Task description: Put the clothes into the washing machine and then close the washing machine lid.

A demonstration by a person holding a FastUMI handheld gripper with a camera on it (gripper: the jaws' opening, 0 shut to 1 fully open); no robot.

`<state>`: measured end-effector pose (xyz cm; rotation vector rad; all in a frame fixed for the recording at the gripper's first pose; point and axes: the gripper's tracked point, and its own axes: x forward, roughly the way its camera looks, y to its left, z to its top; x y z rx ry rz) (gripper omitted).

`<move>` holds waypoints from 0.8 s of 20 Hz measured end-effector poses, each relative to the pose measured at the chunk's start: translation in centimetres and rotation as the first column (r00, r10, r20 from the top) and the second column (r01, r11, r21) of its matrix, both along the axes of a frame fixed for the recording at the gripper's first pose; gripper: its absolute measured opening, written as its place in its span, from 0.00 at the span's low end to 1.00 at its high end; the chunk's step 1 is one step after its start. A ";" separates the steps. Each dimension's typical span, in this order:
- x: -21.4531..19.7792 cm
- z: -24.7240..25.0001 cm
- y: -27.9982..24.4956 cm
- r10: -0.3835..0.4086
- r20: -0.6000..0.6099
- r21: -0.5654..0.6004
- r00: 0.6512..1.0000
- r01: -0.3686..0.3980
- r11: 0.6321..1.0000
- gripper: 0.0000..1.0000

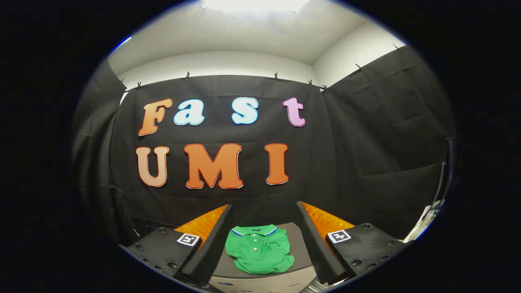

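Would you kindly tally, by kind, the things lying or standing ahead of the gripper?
Green polo shirt, lying between the open gripper fingers: 1
Grey surface under the shirt, possibly the washing machine's top: 1
White appliance at the side, partly seen: 1
Total: 3

A small green shirt (259, 249) lies on a flat grey top (298, 248). The shirt has a collar with a blue and white stripe and a few little buttons down the front. It is a bit crumpled at the bottom.

The gripper (264, 240) is above the grey top. Its two fingers are spread wide apart, and the shirt sits between them. The fingers do not touch the shirt.

Behind it all hangs a black cloth wall (366, 142), held up by little clips.
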<state>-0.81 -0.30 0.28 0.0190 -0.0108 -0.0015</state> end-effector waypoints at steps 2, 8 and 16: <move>0.0 0.1 0.1 0.002 0.000 0.002 1.000 -0.002 1.000 0.98; -0.1 -0.3 0.5 0.009 -0.007 0.003 1.000 -0.009 1.000 0.98; 2.2 -0.8 1.9 0.042 -0.066 -0.012 0.997 -0.043 0.999 0.98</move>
